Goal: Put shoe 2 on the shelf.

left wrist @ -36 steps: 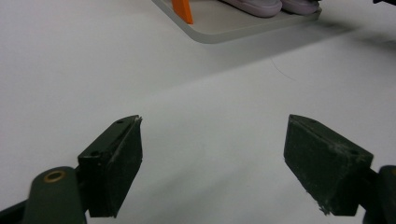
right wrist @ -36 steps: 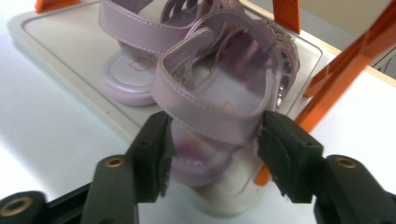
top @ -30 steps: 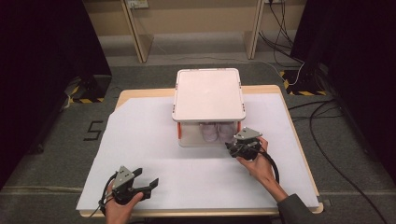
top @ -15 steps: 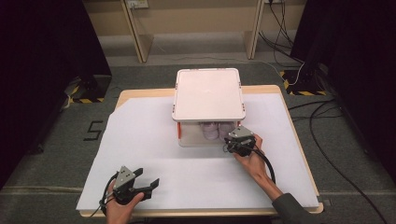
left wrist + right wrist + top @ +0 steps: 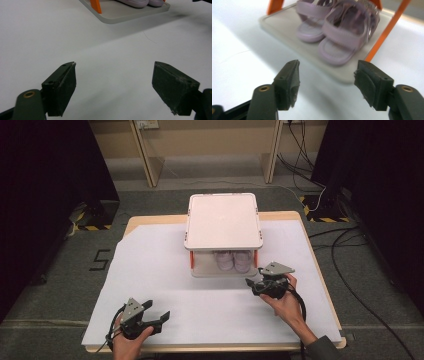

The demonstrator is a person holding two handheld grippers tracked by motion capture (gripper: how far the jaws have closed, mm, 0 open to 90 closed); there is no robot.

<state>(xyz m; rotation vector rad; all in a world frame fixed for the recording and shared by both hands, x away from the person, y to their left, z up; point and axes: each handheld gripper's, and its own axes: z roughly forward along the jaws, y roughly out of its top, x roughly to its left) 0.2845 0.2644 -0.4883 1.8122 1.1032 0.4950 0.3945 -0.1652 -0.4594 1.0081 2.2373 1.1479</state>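
high view: right gripper (image 5: 253, 282) moved in from 4 o'clock to shoe rack (image 5: 223, 222) front, jaws apart; left gripper (image 5: 156, 316) parked at 7 o'clock, apart | left gripper view: rack at 12, nothing held | right gripper view: lilac sandals (image 5: 337, 32) at 12 on lower shelf, likely pick next

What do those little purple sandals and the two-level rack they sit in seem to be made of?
The sandals: probably soft rubber or foam, matte lilac with smooth moulded soles and straps. The rack: likely plastic, with smooth off-white shelves with rounded corners, on glossy orange posts.
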